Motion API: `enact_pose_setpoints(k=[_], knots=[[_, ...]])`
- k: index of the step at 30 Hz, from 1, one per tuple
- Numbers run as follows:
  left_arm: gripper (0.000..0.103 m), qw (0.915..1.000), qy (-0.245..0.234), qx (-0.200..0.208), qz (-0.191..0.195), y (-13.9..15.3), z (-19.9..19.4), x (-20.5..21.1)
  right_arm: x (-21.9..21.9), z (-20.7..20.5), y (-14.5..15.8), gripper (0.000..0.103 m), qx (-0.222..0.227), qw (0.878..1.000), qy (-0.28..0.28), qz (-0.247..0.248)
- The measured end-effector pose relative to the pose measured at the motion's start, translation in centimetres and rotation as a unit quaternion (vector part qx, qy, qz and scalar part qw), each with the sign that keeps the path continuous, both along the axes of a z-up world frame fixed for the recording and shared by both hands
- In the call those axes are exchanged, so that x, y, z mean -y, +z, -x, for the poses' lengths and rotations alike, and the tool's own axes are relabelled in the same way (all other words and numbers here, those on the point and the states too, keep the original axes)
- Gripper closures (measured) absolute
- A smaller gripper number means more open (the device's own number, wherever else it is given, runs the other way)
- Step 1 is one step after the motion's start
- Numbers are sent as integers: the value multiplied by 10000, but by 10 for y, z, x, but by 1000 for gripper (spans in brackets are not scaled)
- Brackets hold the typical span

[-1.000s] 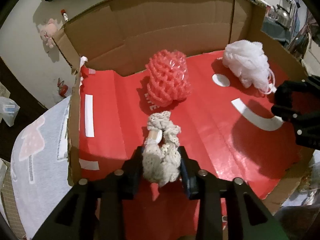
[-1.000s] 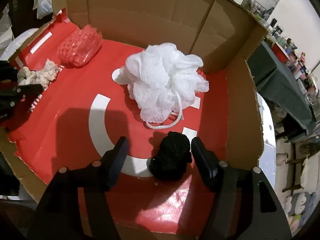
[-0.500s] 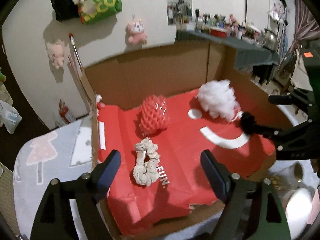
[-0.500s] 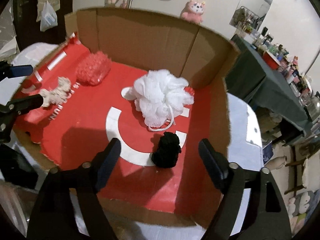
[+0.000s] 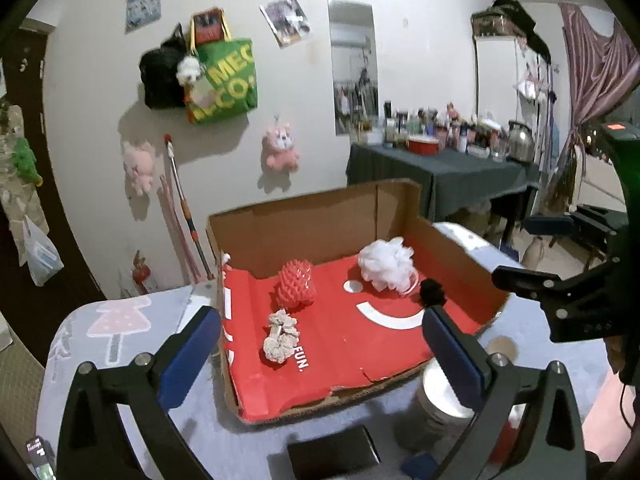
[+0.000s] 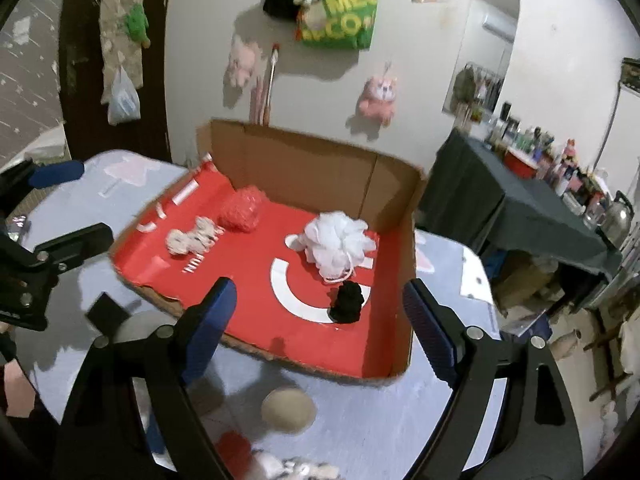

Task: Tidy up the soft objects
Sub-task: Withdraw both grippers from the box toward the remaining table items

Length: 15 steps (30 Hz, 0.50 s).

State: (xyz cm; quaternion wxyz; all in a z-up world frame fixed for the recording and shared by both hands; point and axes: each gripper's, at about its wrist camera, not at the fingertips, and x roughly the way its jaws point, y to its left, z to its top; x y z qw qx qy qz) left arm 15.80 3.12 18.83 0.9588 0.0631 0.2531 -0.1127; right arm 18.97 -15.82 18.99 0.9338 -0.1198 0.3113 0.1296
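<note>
1. So there's a cardboard box [image 5: 312, 216] with a red floor sitting on a table with a pale patterned cloth [image 5: 120, 328], and four soft things are lying inside it.
2. Cream scrunchie [image 5: 280, 336] is near the box's front-left part, right by some white lettering. A red mesh ball [image 5: 297, 289] sits just behind it, closer to the back wall.
3. White bath pouf [image 6: 338, 246] is over toward the back right, and a small black scrunchie [image 6: 348, 302] lies just in front of it, on a white curved stripe.
4. Left gripper [image 5: 320, 356] hangs above the table in front of the box, jaws spread wide and opening, nothing between them.
5. Right gripper [image 6: 318, 320] is the same deal, jaws wide and opening, empty, hovering in front of the box's near edge.
6. Outside the box, near its front edge, there's a round metal tin [image 5: 444, 404] on the table.
</note>
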Motion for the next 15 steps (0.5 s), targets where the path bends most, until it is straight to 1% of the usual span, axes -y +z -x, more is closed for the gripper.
enact_pose_setpoints(k=[2,7,10,15], knots=[[0,9999,16,110,117,3,16,-1,2,19,6,12,155,9998,21,-108],[0,9983,147,475,296,7,52,-3,5,62,9,12,559,9980,-44,-294],[0,9970,209,661,332,3,74,-2,7,89,5,12,825,9957,-169,-396],[0,9955,206,793,468,-11,99,0,8,121,-11,11,1118,9922,-353,-414]])
